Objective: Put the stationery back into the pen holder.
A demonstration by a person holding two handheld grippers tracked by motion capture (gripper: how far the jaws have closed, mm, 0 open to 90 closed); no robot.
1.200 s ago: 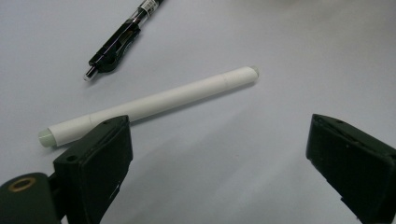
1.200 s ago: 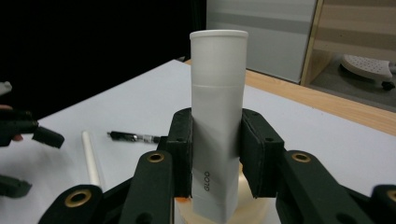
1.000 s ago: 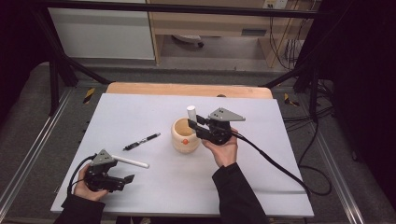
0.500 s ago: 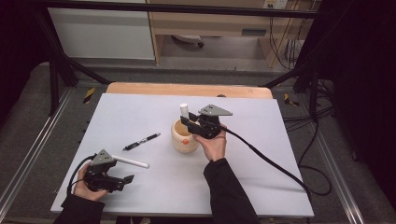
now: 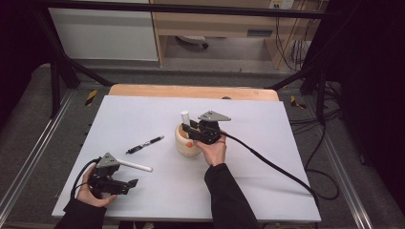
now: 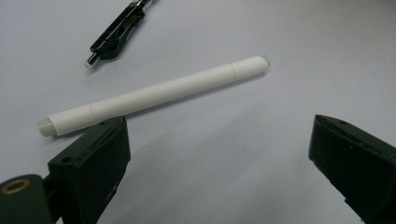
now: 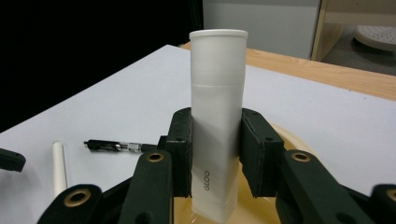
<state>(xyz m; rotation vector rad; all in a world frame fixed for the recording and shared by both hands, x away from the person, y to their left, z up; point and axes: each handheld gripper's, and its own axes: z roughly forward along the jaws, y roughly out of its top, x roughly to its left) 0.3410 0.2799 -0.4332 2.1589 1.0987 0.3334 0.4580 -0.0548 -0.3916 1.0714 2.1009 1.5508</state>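
Insertion step: right gripper [image 7: 215, 154] clamped the upright white glue stick [image 7: 217, 116] above the round beige holder [image 5: 187, 141]; lowering and release followed. Left gripper [image 6: 219, 154] sat released beside the holder.

A white pen [image 6: 154, 95] lay slantwise on the table [image 6: 289, 60], touching the left gripper [image 6: 224, 158]'s near jaw tip; a black pen [image 6: 116, 32] lay beyond it.

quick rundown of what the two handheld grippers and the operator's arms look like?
Both grippers are black, each topped by a grey three-cornered plate: left gripper, right gripper. Jaws are blocky black pads on links with brass-coloured pivot rings, seen in the right gripper view. A thick black cable trails from the right one, and a thinner black loop from the left. The person wears dark long sleeves.
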